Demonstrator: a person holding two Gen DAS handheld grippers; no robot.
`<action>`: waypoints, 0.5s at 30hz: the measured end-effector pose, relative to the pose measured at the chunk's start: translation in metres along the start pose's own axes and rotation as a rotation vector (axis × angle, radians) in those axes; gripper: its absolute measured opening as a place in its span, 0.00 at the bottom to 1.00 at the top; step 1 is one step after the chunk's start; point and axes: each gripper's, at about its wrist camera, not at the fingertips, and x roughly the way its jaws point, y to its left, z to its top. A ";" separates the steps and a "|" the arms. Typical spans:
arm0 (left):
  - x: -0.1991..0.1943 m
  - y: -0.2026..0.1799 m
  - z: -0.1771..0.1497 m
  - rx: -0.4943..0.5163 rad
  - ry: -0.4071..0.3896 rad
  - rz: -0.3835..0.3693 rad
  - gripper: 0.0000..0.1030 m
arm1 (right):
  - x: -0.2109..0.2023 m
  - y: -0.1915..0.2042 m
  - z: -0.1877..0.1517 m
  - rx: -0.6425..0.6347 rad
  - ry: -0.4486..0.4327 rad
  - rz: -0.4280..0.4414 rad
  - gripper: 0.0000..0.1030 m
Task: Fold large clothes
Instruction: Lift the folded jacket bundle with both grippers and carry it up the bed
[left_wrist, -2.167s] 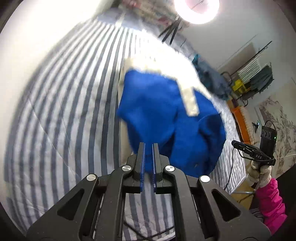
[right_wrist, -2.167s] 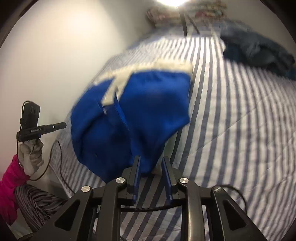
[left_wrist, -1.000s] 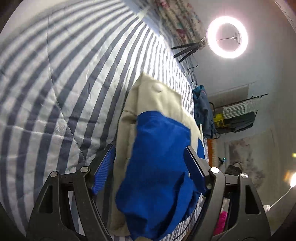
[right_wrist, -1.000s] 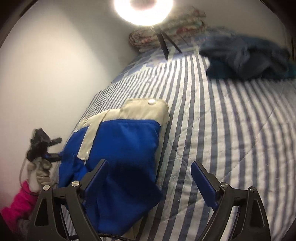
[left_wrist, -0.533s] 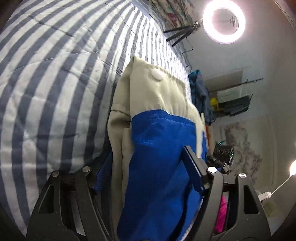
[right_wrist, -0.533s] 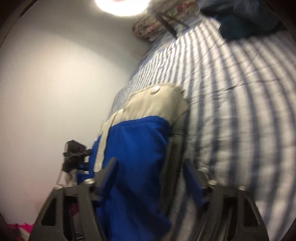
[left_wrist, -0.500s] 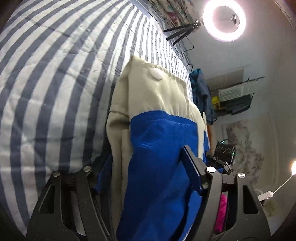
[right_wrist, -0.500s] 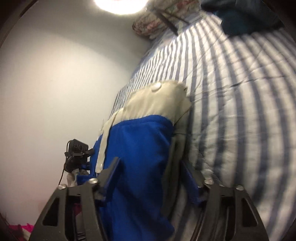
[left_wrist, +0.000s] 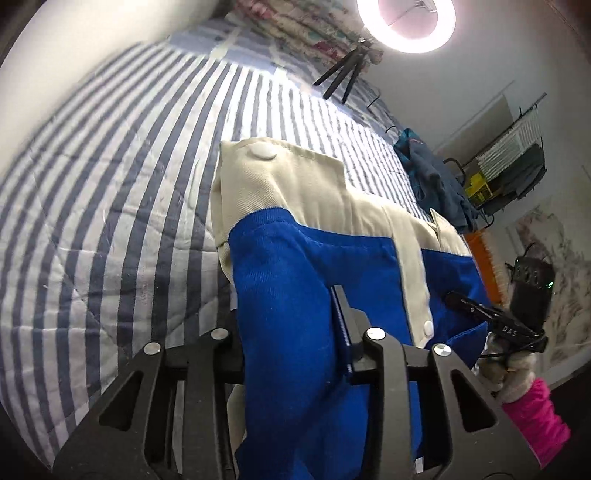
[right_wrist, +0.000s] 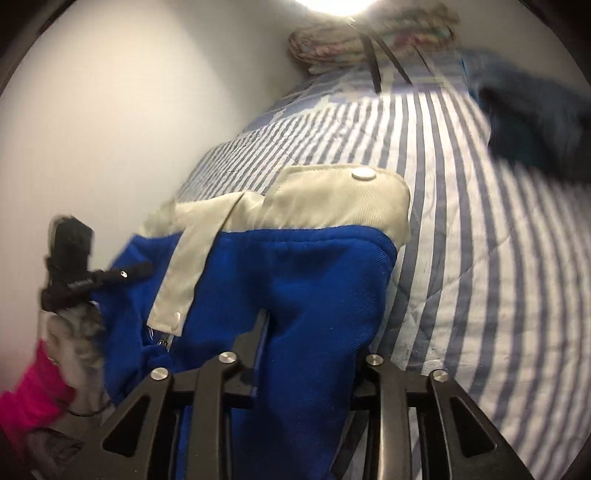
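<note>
A blue garment with cream panels and white snaps (left_wrist: 314, 258) (right_wrist: 306, 266) lies folded on the striped bed cover (left_wrist: 110, 192) (right_wrist: 480, 258). Its near blue end is bunched up between the fingers of both grippers. In the left wrist view my left gripper (left_wrist: 288, 325) is closing its jaws on that blue fold; cloth fills the gap and hides the left finger. In the right wrist view my right gripper (right_wrist: 310, 347) is closing on the other side of the same end, and cloth covers its right finger.
A gloved hand in a pink sleeve (left_wrist: 532, 406) (right_wrist: 33, 391) holds a black device (left_wrist: 517, 306) (right_wrist: 74, 273) at the bed's edge beside the garment. A ring light on a tripod (left_wrist: 406, 22), a floral quilt (left_wrist: 295, 29) and a dark blue clothes pile (left_wrist: 436, 181) (right_wrist: 535, 122) lie further off.
Both grippers' jaws stood wide around the garment's near end and have now closed in on the blue cloth. Both views have rolled and drawn back a little.
</note>
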 end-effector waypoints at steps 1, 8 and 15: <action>-0.002 -0.004 0.000 0.016 -0.006 0.009 0.30 | -0.003 0.007 0.001 -0.020 -0.002 -0.025 0.25; -0.038 -0.037 -0.010 0.094 -0.068 0.028 0.26 | -0.043 0.035 -0.001 -0.152 -0.040 -0.152 0.20; -0.064 -0.062 -0.016 0.134 -0.084 0.016 0.25 | -0.067 0.062 -0.005 -0.236 -0.046 -0.260 0.18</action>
